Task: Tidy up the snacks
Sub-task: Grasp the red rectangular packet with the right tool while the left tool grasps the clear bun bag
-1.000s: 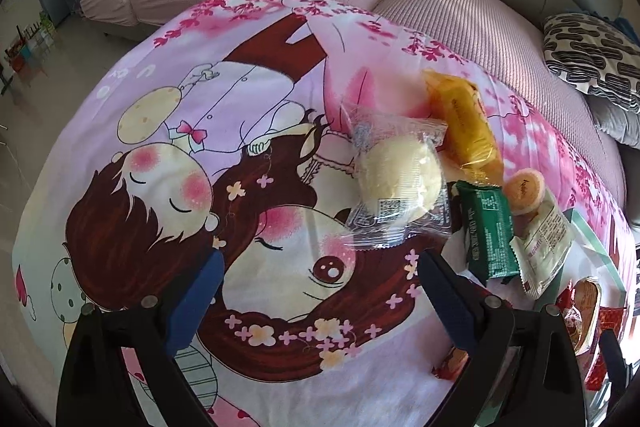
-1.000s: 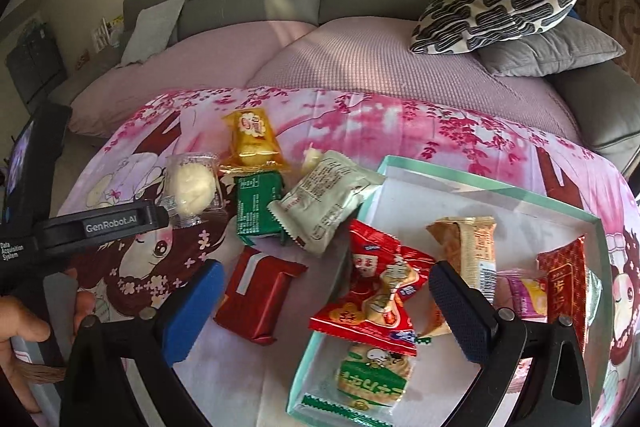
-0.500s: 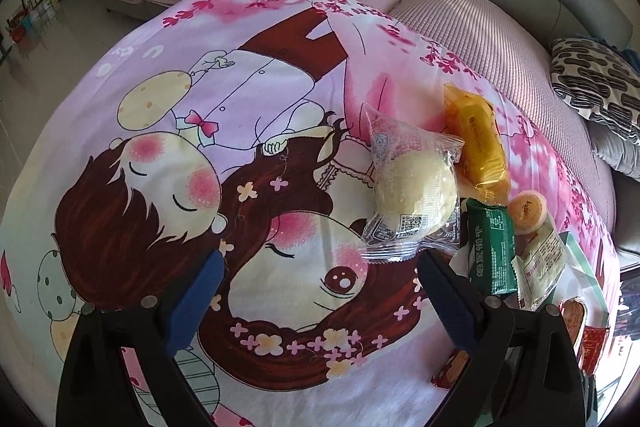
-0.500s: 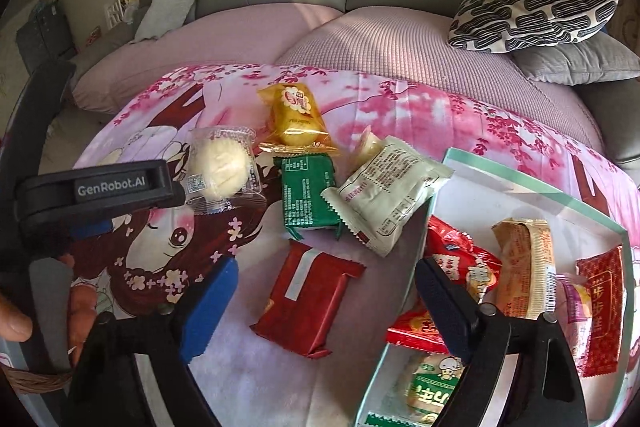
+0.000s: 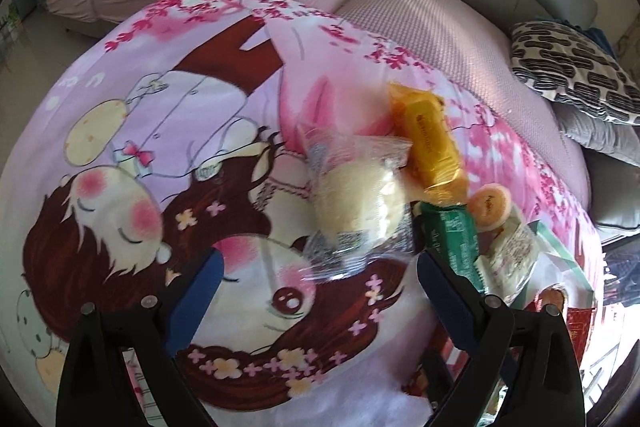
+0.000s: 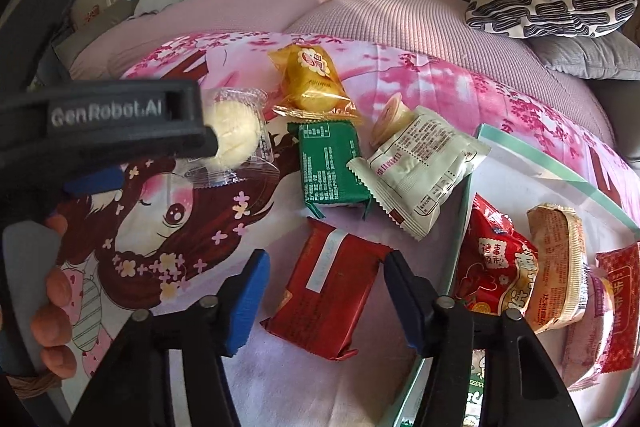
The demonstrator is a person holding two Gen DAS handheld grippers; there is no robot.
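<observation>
Both grippers have come closer to the snacks than half a second ago: the right gripper has narrowed its opening and now has its blue pads on the two sides of the red snack pack, with gaps left, so its jaws are apart and not clamped. The left gripper has its jaws wide apart too, and the clear-wrapped pale bun lies at 12 o'clock just ahead of the gap — the wrapper's near edge reaches between the fingertips, not touching them.

From the bun, the yellow cake pack lies at 1 o'clock and touches its wrapper, and the green biscuit pack is at 3 o'clock, just beside it. In the right wrist view the white wrapped snack lies at 3 o'clock from the green pack and overlaps a small round jelly cup. The clear tray with green rim is at 3 o'clock from the red pack; inside it a red cartoon bag and a beige wrapped cake lie side by side. All rests on a pink cartoon-print cloth.
</observation>
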